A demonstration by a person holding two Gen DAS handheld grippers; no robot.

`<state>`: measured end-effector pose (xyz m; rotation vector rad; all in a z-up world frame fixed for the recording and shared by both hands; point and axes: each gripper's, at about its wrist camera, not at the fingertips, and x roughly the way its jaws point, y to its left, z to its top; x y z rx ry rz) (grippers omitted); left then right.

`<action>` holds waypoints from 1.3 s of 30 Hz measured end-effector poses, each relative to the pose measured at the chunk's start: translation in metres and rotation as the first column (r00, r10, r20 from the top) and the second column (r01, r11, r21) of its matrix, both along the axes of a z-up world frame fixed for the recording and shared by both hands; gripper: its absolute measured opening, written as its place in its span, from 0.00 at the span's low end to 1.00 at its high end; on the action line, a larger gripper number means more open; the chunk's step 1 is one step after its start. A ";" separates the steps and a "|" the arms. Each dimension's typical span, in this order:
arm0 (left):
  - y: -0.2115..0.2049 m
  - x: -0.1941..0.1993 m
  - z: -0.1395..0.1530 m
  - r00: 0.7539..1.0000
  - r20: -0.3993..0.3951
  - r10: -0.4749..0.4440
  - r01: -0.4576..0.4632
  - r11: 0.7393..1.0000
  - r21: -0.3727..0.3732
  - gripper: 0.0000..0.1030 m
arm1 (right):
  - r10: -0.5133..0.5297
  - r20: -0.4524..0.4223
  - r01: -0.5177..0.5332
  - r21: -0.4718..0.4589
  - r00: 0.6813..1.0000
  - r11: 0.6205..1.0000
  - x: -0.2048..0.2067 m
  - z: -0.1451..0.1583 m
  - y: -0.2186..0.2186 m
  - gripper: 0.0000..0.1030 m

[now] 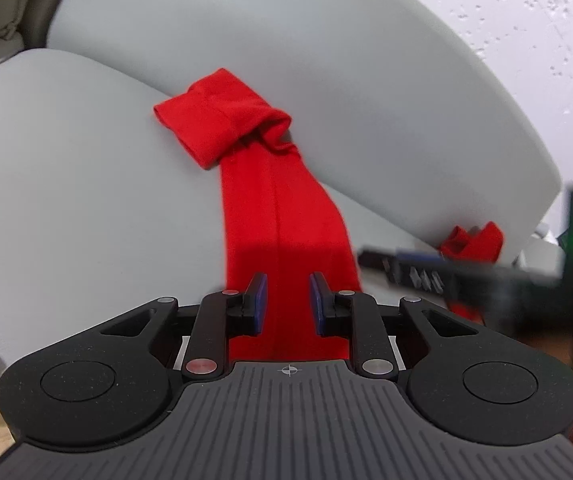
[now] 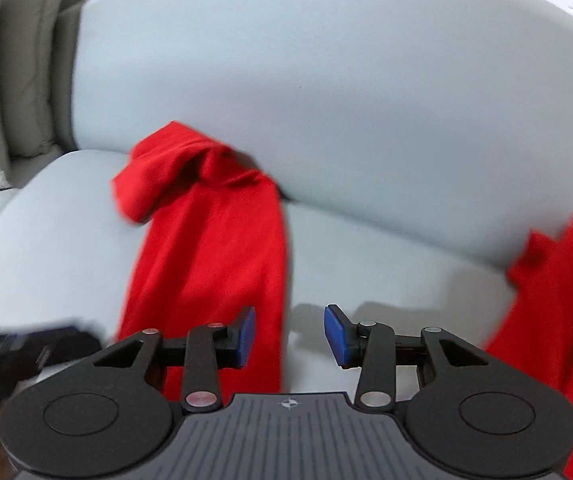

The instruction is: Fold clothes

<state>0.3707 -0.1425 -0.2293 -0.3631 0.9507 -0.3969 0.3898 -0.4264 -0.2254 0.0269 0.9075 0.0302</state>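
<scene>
Ahead of the left hand-held gripper (image 1: 285, 304), a red garment (image 1: 282, 216) is seen laid across a grey sofa seat (image 1: 86, 184), its far end bunched against the backrest (image 1: 306, 60). The blue pads (image 1: 260, 304) are held narrowly apart over the cloth near its centre seam; whether the fabric is pinched cannot be told. To its right, the right hand-held gripper (image 2: 289, 336) is held moderately open with nothing between its pads, positioned just right of the garment's edge above bare cushion. Further right of it, another red cloth portion (image 2: 554, 280) is draped, blurred.
</scene>
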 end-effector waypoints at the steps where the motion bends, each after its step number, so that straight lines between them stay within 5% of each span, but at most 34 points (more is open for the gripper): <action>1: 0.002 0.001 -0.002 1.000 0.001 0.011 -0.011 1.000 0.011 0.23 | 0.001 -0.001 -0.001 0.000 1.000 1.000 0.010 -0.005 0.000 0.39; 4: 0.010 0.002 -0.004 0.998 0.016 0.057 -0.058 0.998 0.031 0.23 | 0.013 -0.033 -0.013 0.019 0.999 1.000 0.026 -0.019 -0.001 0.32; 5: 0.012 0.002 -0.003 0.997 0.019 0.069 -0.070 0.997 0.027 0.23 | 0.048 -0.025 -0.047 0.006 0.999 0.999 0.027 -0.020 0.002 0.23; 6: 0.016 0.003 -0.002 0.996 0.022 0.084 -0.085 0.996 0.020 0.23 | 0.087 -0.014 -0.087 -0.010 0.996 0.996 0.028 -0.020 0.006 0.02; 11: 0.025 0.004 0.001 0.991 0.043 0.128 -0.129 0.991 0.034 0.23 | 0.008 0.018 -0.007 -0.080 1.000 0.997 0.036 -0.015 -0.006 0.01; 13: 0.025 0.005 0.002 0.990 0.047 0.136 -0.138 0.989 0.052 0.23 | -0.015 0.020 0.017 -0.095 1.000 0.995 0.035 -0.019 -0.009 0.02; 18: 0.014 0.005 0.005 0.996 0.062 0.065 -0.070 0.994 0.080 0.26 | -0.004 0.039 0.004 0.018 0.999 1.000 0.012 -0.005 -0.002 0.35; 21: 0.002 0.001 0.006 0.997 0.074 0.009 -0.015 0.997 0.082 0.27 | -0.012 0.077 0.008 0.056 0.997 0.998 -0.029 0.018 -0.008 0.35; 25: -0.018 -0.008 0.009 0.995 0.085 -0.061 0.052 0.994 0.098 0.31 | -0.027 0.099 0.028 -0.007 0.995 1.000 -0.076 0.045 -0.047 0.35; 30: -0.041 -0.015 0.007 0.990 0.087 -0.114 0.102 0.986 0.130 0.32 | -0.188 0.039 0.192 -0.181 0.981 0.965 -0.100 0.067 -0.150 0.38; 34: -0.051 -0.017 0.004 0.986 0.090 -0.138 0.124 0.982 0.144 0.32 | -0.328 -0.026 0.324 -0.101 0.944 0.941 -0.105 0.056 -0.207 0.37; 39: -0.058 -0.016 0.000 0.986 0.090 -0.144 0.128 0.979 0.161 0.33 | -0.353 0.045 0.347 0.104 0.935 0.932 -0.083 0.039 -0.232 0.45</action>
